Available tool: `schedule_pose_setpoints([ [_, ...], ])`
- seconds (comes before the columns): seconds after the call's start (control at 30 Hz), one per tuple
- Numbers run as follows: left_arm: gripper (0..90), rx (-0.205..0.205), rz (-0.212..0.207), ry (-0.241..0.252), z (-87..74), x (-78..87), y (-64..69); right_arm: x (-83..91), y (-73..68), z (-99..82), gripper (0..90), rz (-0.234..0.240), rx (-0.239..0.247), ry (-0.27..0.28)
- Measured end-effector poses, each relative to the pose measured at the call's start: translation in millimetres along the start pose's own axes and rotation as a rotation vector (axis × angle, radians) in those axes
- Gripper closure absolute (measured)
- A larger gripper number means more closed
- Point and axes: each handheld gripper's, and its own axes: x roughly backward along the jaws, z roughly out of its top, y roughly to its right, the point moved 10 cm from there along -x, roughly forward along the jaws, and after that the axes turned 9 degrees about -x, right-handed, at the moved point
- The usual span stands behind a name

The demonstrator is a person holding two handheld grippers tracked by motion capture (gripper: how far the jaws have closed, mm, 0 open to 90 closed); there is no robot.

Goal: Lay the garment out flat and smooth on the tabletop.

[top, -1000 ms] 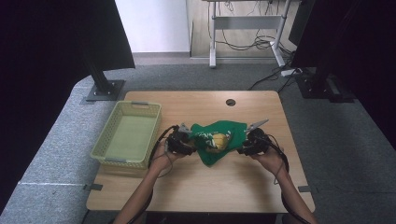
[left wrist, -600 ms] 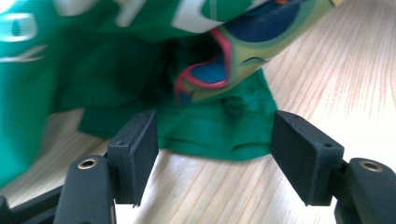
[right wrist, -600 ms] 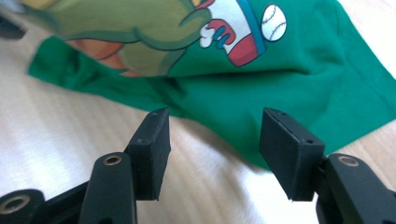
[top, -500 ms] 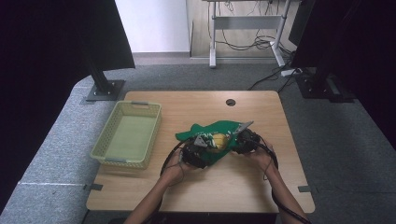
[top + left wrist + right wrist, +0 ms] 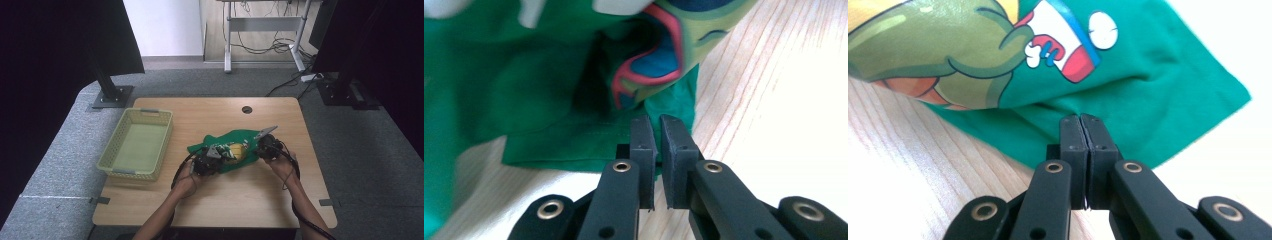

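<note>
Both grippers have drawn closer together since the earlier frame, bunching the green printed shirt [image 5: 231, 148] between them at mid-surface. Left gripper [image 5: 658, 131] fingers stand nearly closed, a narrow gap showing, at the shirt's hem. Right gripper [image 5: 1081, 125] fingers are pressed closed at the fabric edge. Farther left sits a yellow-green basket [image 5: 136, 171] on the wooden surface [image 5: 240, 197].

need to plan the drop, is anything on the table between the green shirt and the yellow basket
Nothing visible does. In the high view, bare wooden table lies between the green shirt and the yellow basket at its left, and the basket looks empty. The left gripper and right gripper sit at the shirt's near edge, both closed on its fabric.
</note>
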Motion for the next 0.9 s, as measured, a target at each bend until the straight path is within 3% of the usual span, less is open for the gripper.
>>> schedule_pose_setpoints([
  [0.03, 84.5, 0.0, 0.0, 0.0, 0.0, 0.0, 0.0, 0.0, 0.0, 0.0, 88.1, 0.0, 0.0, 0.0],
  [0.07, 84.5, 0.013, 0.006, 0.045, 6.9, 20.0, -7.8, 9.8, 1.7, 3.4, 88.2, 0.012, -0.025, 0.023],
  [0.2, 84.6, 0.015, 0.016, 0.064, 11.3, 30.9, -11.6, 17.5, 0.7, 7.9, 88.2, 0.027, -0.044, 0.044],
  [0.23, 84.6, 0.018, 0.025, 0.086, 16.5, 41.5, -14.6, 20.5, 0.2, 10.0, 88.1, 0.031, -0.048, 0.052],
  [0.3, 84.5, 0.018, 0.025, 0.086, 16.5, 41.5, -14.6, 29.2, -2.1, 16.3, 88.1, 0.04, -0.054, 0.077],
  [0.33, 84.5, 0.013, 0.043, 0.133, 28.1, 61.7, -19.3, 29.2, -2.1, 16.3, 88.2, 0.04, -0.054, 0.077],
  [0.37, 84.5, 0.013, 0.043, 0.133, 28.1, 61.7, -19.3, 29.2, -2.1, 16.3, 88.2, 0.04, -0.054, 0.077],
  [0.4, 84.5, 0.012, 0.048, 0.155, 33.7, 69.7, -20.2, 49.5, -8.0, 28.7, 88.2, 0.038, -0.035, 0.115],
  [0.43, 84.4, 0.012, 0.048, 0.155, 33.7, 69.7, -20.2, 49.5, -8.0, 28.7, 88.2, 0.038, -0.035, 0.115],
  [0.47, 84.4, 0.003, 0.057, 0.18, 41.2, 81.0, -21.1, 59.0, -10.2, 33.4, 88.2, 0.037, -0.027, 0.131],
  [0.5, 84.4, -0.001, 0.062, 0.195, 45.4, 87.1, -21.0, 72.0, -13.5, 38.6, 88.1, 0.039, -0.019, 0.149],
  [0.53, 84.3, -0.001, 0.062, 0.195, 45.4, 87.1, -21.0, 72.0, -13.5, 38.6, 88.1, 0.039, -0.019, 0.149],
  [0.57, 84.2, -0.011, 0.061, 0.232, 55.5, 102.8, -17.6, 92.3, -19.4, 42.9, 88.2, 0.04, -0.011, 0.168],
  [0.63, 84.1, -0.011, 0.061, 0.232, 55.5, 102.8, -17.6, 95.5, -20.5, 43.2, 88.2, 0.039, -0.006, 0.17],
  [0.67, 84.1, -0.036, 0.071, 0.26, 64.7, 117.9, -12.1, 95.5, -20.5, 43.2, 88.2, 0.039, -0.006, 0.17],
  [0.7, 83.8, -0.036, 0.071, 0.26, 64.7, 117.9, -12.1, 95.5, -20.5, 43.2, 88.2, 0.039, -0.006, 0.17],
  [0.73, 83.8, -0.036, 0.071, 0.26, 64.7, 117.9, -12.1, 110.6, -27.0, 42.3, 88.2, 0.048, 0.012, 0.176],
  [0.77, 83.8, -0.068, 0.079, 0.286, 73.1, 133.9, -4.4, 110.6, -27.0, 42.3, 88.2, 0.048, 0.012, 0.176],
  [0.8, 82.8, -0.068, 0.079, 0.286, 73.1, 133.9, -4.4, 110.6, -27.0, 42.3, 88.2, 0.048, 0.012, 0.176],
  [0.83, 82.8, -0.068, 0.079, 0.286, 73.1, 133.9, -4.4, 127.5, -36.5, 36.6, 88.2, 0.061, 0.04, 0.175],
  [0.87, 66.3, -0.091, 0.029, 0.207, 63.3, 131.5, 4.0, 131.2, -39.3, 25.4, 75.3, 0.061, 0.056, 0.124],
  [0.9, 61.5, -0.091, 0.029, 0.207, 63.3, 131.5, 4.0, 131.2, -39.3, 25.4, 75.3, 0.061, 0.056, 0.124],
])
